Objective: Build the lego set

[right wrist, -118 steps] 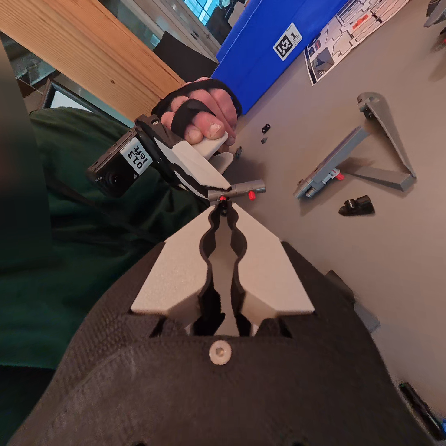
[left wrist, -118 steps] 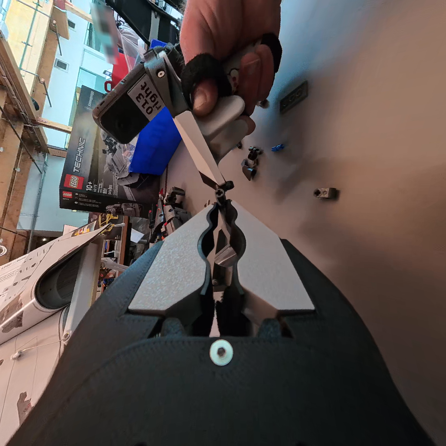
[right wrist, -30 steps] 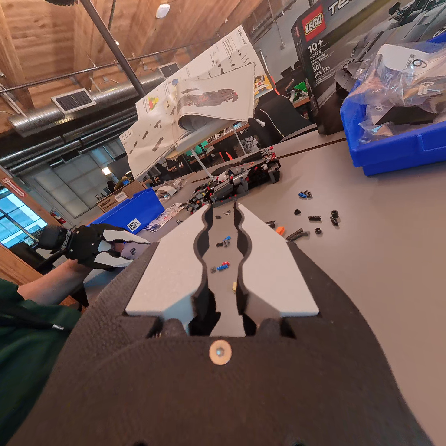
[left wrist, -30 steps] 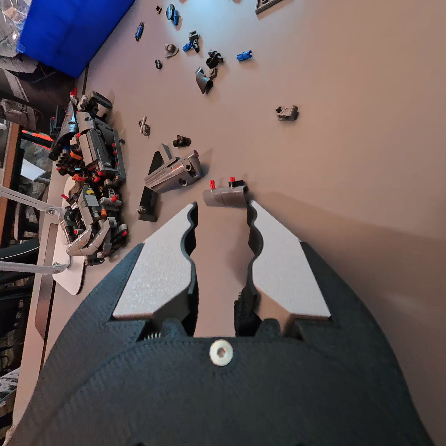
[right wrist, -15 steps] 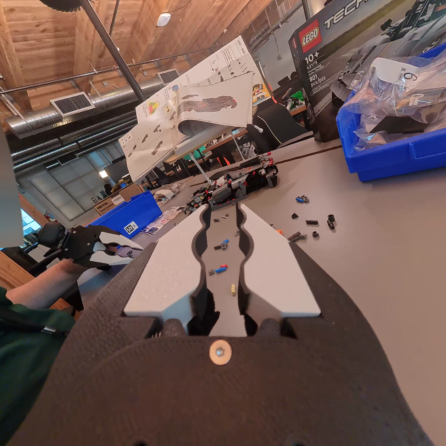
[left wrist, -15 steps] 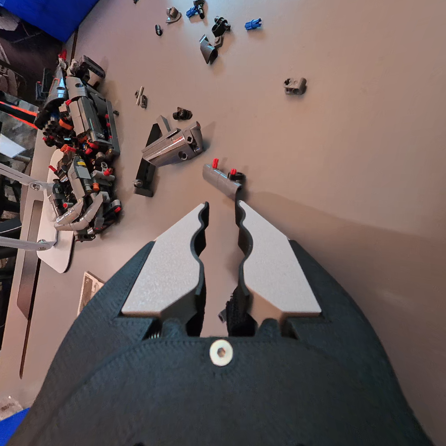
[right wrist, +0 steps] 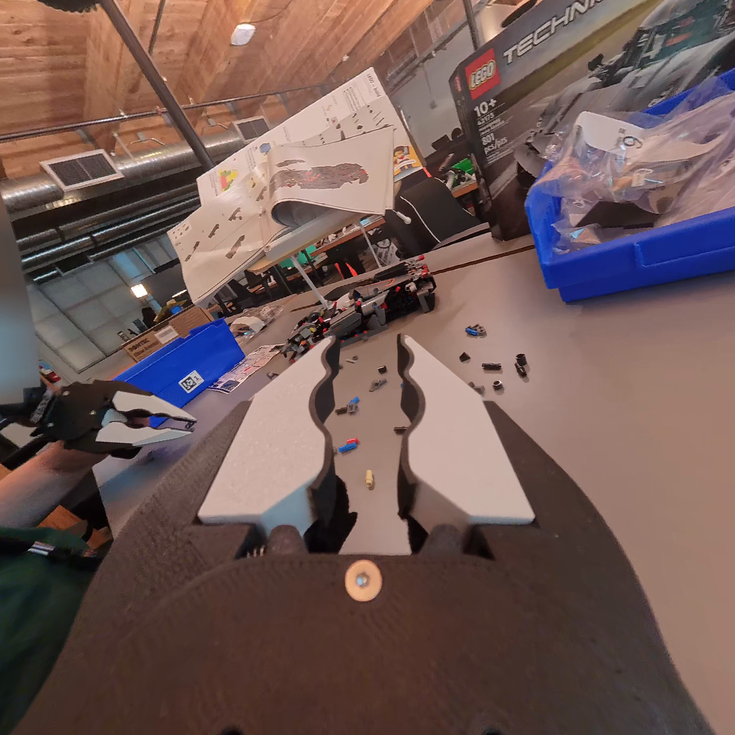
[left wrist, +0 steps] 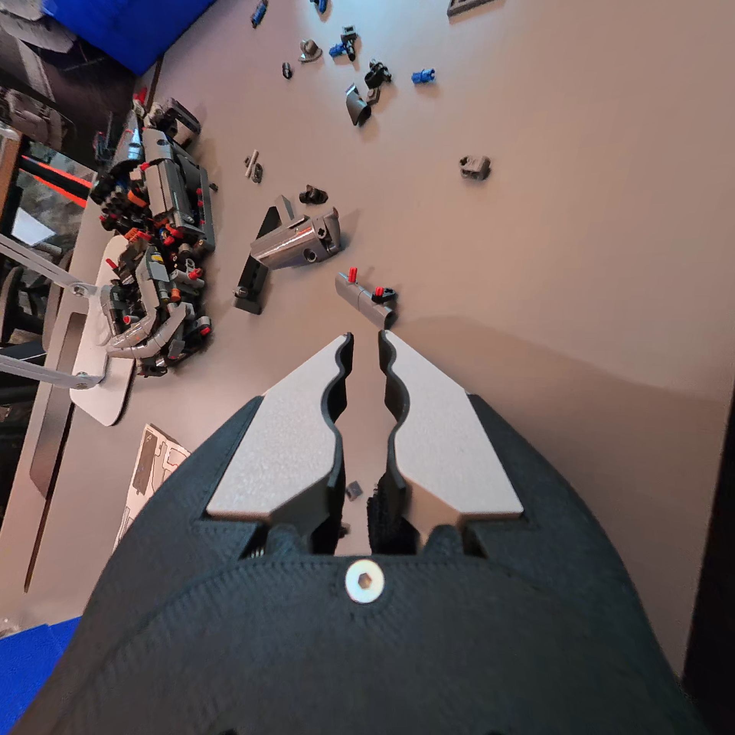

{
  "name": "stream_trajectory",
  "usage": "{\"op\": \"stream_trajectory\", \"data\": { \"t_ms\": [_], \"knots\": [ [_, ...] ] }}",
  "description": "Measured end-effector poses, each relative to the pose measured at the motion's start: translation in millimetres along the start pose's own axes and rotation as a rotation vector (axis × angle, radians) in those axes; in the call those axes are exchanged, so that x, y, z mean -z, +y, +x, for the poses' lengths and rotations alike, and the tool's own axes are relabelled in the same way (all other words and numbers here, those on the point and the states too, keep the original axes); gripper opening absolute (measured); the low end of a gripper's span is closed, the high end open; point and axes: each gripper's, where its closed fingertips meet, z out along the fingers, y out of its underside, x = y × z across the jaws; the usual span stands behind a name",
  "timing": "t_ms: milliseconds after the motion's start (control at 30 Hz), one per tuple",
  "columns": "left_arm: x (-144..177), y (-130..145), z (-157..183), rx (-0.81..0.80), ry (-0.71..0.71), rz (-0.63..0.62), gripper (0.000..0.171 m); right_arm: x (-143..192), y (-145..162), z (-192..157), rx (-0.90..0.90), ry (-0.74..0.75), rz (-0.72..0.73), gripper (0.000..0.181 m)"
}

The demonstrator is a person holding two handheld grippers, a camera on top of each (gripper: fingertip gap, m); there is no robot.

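We hold our left gripper released and empty, just short of the grey connector piece lying on the tabletop, its long axis diagonal, red pins pointing away. Our right gripper is parted, empty.

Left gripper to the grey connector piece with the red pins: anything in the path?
Nothing visible. The grey connector piece lies on bare table just past the left gripper, whose jaws are open and empty. The larger grey subassembly sits off to the side.
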Motion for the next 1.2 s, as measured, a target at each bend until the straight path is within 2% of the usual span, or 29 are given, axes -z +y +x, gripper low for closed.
{"op": "stream_trajectory", "data": {
  "t_ms": [133, 300, 533, 633, 733, 833, 967, 1067, 1200],
  "knots": [
    [9.2, -4.8, 2.9, 0.006, -0.047, 0.010, 0.001, -2.4, 3.1, 5.6, -0.005, 0.032, -0.026, 0.029],
    [34.6, -15.9, 0.3, 0.067, -0.080, 0.100, 0.001, -6.8, 9.7, 9.7, -0.008, 0.061, -0.075, 0.029],
    [100.5, -2.3, -34.6, 0.112, -0.180, 0.160, 0.006, -12.1, 18.0, 16.4, -0.023, 0.098, -0.134, 0.030],
    [133.9, 23.8, -59.3, 0.136, -0.250, 0.119, 0.009, -16.9, 25.8, 15.9, -0.013, 0.100, -0.189, 0.030],
    [170.0, 63.9, -84.1, 0.142, -0.323, 0.016, 0.008, -17.3, 26.5, 16.6, -0.036, 0.089, -0.193, 0.030],
    [214.1, 105.9, -113.4, 0.184, -0.438, -0.078, 0.009, -15.4, 23.8, 19.3, -0.063, 0.089, -0.173, 0.030],
    [269.0, 150.4, -147.9, 0.293, -0.596, -0.146, 0.006, -18.0, 29.0, 21.9, -0.072, 0.102, -0.207, 0.029],
    [287.2, 172.3, -157.6, 0.350, -0.629, -0.159, 0.004, -19.2, 31.6, 23.3, -0.080, 0.107, -0.225, 0.029],
    [292.0, 194.1, -158.6, 0.379, -0.631, -0.205, 0.001, -19.3, 32.3, 25.4, -0.102, 0.108, -0.228, 0.029]
  ]
}}
